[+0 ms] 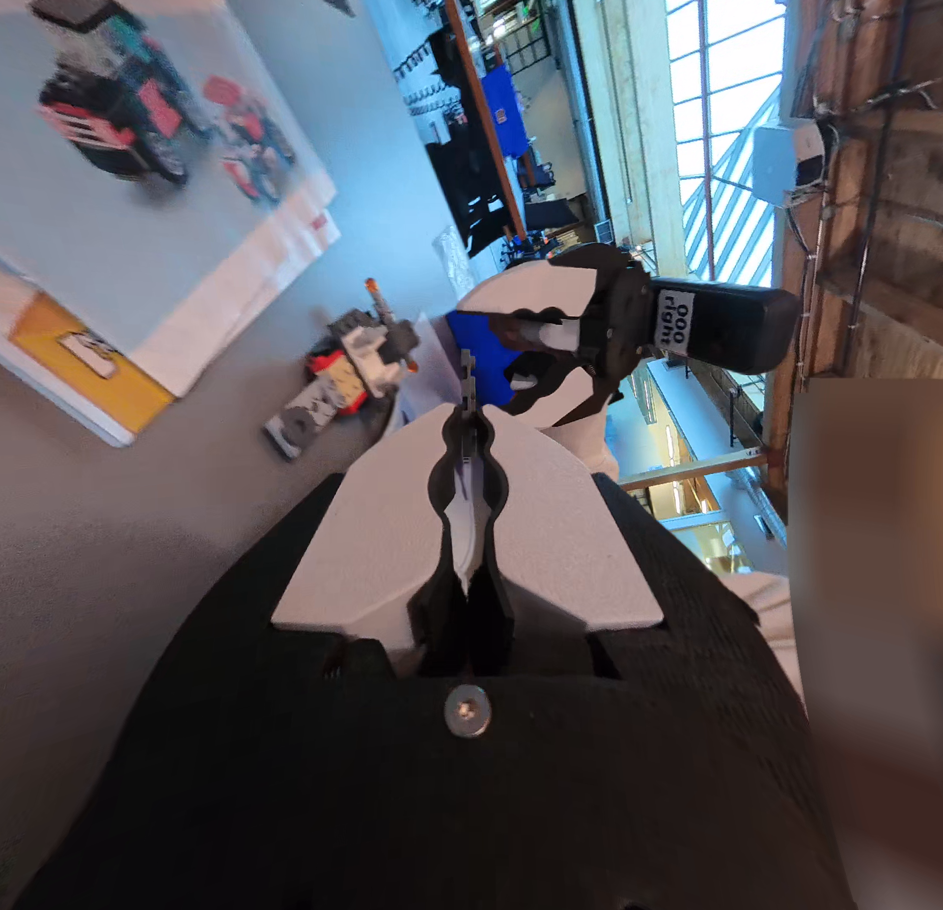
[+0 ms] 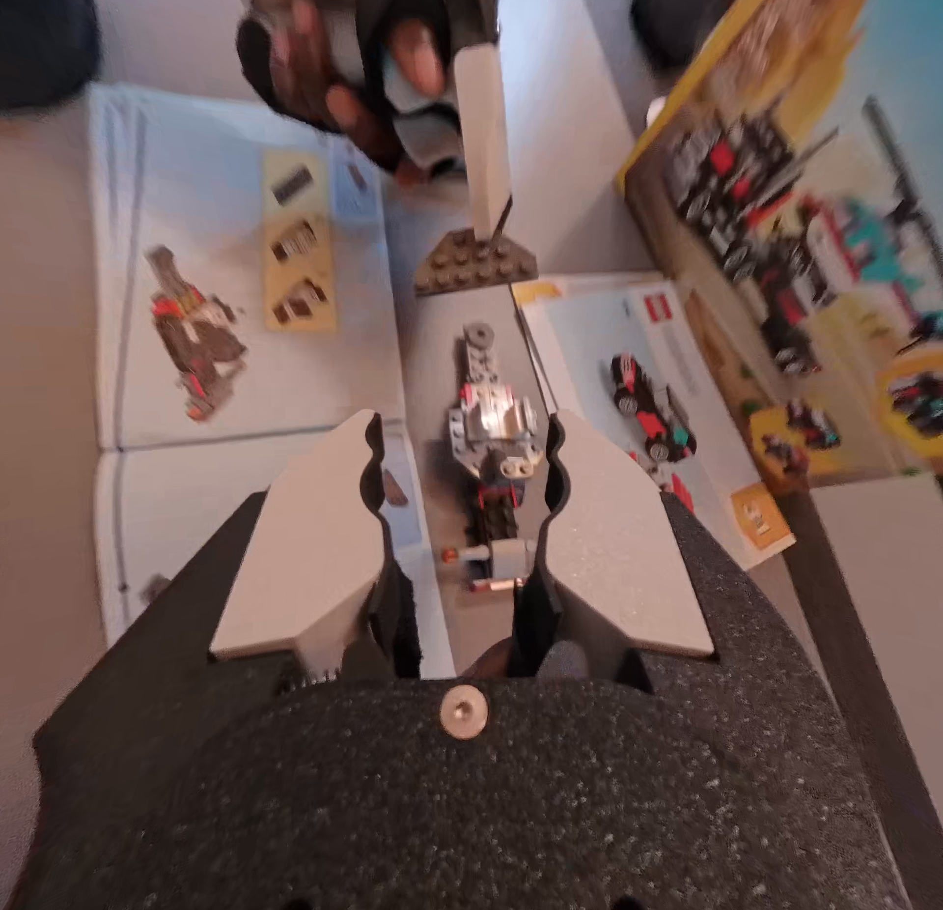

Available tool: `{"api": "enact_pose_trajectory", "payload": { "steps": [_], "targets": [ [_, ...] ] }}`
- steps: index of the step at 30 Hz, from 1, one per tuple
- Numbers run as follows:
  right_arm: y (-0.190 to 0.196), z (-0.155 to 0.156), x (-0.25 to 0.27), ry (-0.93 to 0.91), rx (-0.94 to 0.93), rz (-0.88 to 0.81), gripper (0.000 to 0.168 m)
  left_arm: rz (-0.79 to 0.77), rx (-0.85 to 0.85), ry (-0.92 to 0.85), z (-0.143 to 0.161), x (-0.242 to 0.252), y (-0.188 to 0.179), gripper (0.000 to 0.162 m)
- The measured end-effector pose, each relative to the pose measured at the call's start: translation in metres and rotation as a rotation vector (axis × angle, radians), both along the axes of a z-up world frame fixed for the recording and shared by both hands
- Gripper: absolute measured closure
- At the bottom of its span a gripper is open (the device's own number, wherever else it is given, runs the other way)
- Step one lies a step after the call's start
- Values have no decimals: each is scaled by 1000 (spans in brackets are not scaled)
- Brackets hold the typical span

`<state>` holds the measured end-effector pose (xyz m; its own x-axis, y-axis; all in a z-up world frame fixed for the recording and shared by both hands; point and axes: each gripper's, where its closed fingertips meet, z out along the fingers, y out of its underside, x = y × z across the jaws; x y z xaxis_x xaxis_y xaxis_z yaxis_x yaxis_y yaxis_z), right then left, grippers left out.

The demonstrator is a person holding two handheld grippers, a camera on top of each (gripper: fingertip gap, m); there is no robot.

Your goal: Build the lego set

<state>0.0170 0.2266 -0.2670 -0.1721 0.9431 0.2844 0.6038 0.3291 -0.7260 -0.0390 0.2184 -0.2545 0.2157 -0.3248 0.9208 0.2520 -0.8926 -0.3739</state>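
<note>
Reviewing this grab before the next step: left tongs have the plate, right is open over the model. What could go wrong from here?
1. The left tongs pinch the dark grey plate only by one edge, so it may pivot or slip when pressed.
2. The partly built model lies loose between the instruction booklets; the open right tongs have not gripped it, so it could slide.
3. Both views are motion-blurred, so stud alignment is uncertain.

Place: large industrial-style workshop or open office hall.
Evidence: tall multi-pane windows (image 1: 724, 119), exposed timber ceiling beams with loose cabling (image 1: 867, 94), long dark workbenches (image 1: 474, 135), grey tabletop (image 1: 127, 528).
</note>
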Motion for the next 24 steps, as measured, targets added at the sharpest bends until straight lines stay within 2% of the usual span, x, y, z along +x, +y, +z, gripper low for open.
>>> {"api": "enact_pose_trajectory", "payload": {
  "steps": [4,8,15,19,24],
  "targets": [
    [16,-22,-9,-73,-70,15,104,-23,-114,48,-25,9,12,157],
    [19,-38,-15,-147,-62,48,103,-6,-166,89,-36,13,18,157],
    [13,-34,-30,-138,-41,97,106,9,-188,114,-38,21,22,157],
    [15,-38,-33,-186,-23,96,116,32,-194,105,-39,19,23,157],
    [16,-38,-35,-196,-2,85,119,55,-197,69,-39,17,23,157]
  ]
}}
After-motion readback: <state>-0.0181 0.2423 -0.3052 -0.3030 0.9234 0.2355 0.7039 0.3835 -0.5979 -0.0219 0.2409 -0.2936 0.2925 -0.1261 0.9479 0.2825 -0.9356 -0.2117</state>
